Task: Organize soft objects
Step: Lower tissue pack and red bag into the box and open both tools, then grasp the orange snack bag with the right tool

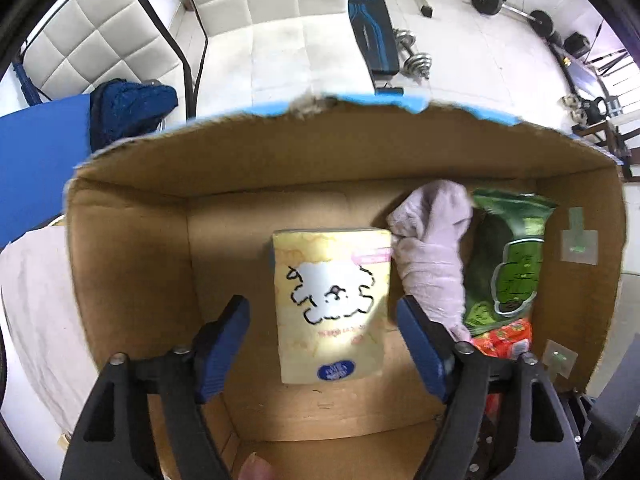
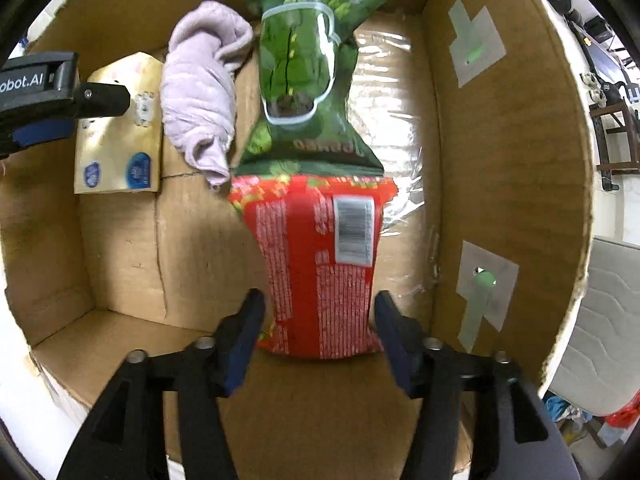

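Observation:
A cardboard box (image 1: 128, 240) holds the soft items. A yellow tissue pack (image 1: 332, 300) lies on its floor, also seen in the right wrist view (image 2: 118, 136). Beside it lie a rolled lilac towel (image 1: 432, 248) (image 2: 200, 92), a green snack bag (image 1: 512, 256) (image 2: 304, 68) and a red snack bag (image 1: 506, 342) (image 2: 320, 264). My left gripper (image 1: 322, 340) is open, its jaws either side of the tissue pack without touching it. My right gripper (image 2: 318, 332) is open, its jaws flanking the near end of the red bag.
The box (image 2: 500, 160) has tape patches on its right wall (image 2: 476, 48). White quilted chairs (image 1: 256, 28), a dark blue cloth (image 1: 132, 108), a weight bench (image 1: 370, 20) and dumbbells (image 1: 416, 60) stand beyond the box. A pale cloth (image 1: 36, 312) lies to its left.

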`<action>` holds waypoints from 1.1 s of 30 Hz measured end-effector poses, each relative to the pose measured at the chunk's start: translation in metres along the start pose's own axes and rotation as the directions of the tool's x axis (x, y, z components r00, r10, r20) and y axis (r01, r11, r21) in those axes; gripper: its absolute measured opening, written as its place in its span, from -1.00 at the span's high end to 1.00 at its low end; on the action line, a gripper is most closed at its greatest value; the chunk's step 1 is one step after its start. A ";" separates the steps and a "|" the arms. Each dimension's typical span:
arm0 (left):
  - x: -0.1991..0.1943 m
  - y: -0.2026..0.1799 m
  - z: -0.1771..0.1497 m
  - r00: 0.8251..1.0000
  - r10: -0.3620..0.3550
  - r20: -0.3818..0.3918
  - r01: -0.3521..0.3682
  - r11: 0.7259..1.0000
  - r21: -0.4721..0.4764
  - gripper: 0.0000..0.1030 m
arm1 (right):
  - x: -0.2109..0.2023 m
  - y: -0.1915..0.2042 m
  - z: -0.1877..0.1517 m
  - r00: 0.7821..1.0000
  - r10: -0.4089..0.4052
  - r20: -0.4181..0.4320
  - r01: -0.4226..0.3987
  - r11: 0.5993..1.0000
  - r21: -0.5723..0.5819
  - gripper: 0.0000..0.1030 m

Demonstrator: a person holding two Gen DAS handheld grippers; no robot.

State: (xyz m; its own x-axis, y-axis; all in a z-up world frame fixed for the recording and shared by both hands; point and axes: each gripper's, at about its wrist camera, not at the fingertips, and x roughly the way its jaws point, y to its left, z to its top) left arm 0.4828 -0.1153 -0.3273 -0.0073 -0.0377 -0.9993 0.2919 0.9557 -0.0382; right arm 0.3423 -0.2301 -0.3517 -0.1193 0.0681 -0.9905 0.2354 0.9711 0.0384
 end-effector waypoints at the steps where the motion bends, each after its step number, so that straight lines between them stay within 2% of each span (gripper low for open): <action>1: -0.005 0.000 -0.002 1.000 0.000 0.011 0.000 1.000 -0.002 -0.50 | -0.004 0.000 -0.001 1.000 0.000 0.008 0.000 1.000 0.001 -0.26; 3: -0.017 -0.001 -0.007 0.999 -0.002 0.032 0.002 1.000 0.003 -0.54 | -0.012 0.002 -0.002 1.000 -0.002 0.023 0.002 1.000 -0.001 -0.30; 5: -0.029 0.001 -0.014 0.998 0.003 0.066 -0.003 1.000 0.003 -0.71 | -0.021 0.003 -0.005 0.999 0.002 0.037 -0.002 1.000 0.002 -0.53; 6: -0.034 0.001 -0.019 0.997 -0.002 0.081 0.002 1.000 0.002 -0.76 | -0.027 0.004 -0.007 0.999 0.005 0.051 -0.005 1.000 0.004 -0.59; 8: -0.046 0.004 -0.027 0.994 -0.010 0.112 0.011 1.000 -0.007 -0.89 | -0.037 0.005 -0.009 0.997 0.010 0.075 -0.010 1.000 0.003 -0.89; 10: -0.058 0.006 -0.038 0.990 -0.013 0.143 0.016 1.000 -0.024 -0.98 | -0.047 0.006 -0.012 0.995 0.022 0.099 -0.022 1.000 0.003 -1.00; 19: -0.118 0.010 -0.098 0.952 0.022 0.305 -0.008 0.999 -0.048 -0.98 | -0.087 0.002 -0.028 0.976 0.011 0.219 -0.007 1.000 -0.019 -1.00; 22: -0.134 0.008 -0.119 0.937 0.039 0.346 -0.019 0.998 -0.061 -0.98 | -0.111 0.001 -0.045 0.965 0.015 0.261 -0.008 1.000 -0.028 -1.00; 33: -0.181 0.002 -0.182 0.893 0.074 0.444 -0.034 0.995 -0.097 -0.98 | -0.171 0.012 -0.102 0.923 0.027 0.383 -0.001 0.998 -0.068 -1.00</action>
State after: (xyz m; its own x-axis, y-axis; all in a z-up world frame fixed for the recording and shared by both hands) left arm 0.3102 -0.0532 -0.1474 0.4399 -0.0926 -0.8933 0.1982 0.9802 -0.0041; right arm 0.2674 -0.2069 -0.1685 0.2655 0.0013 -0.9641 0.1694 0.9844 0.0480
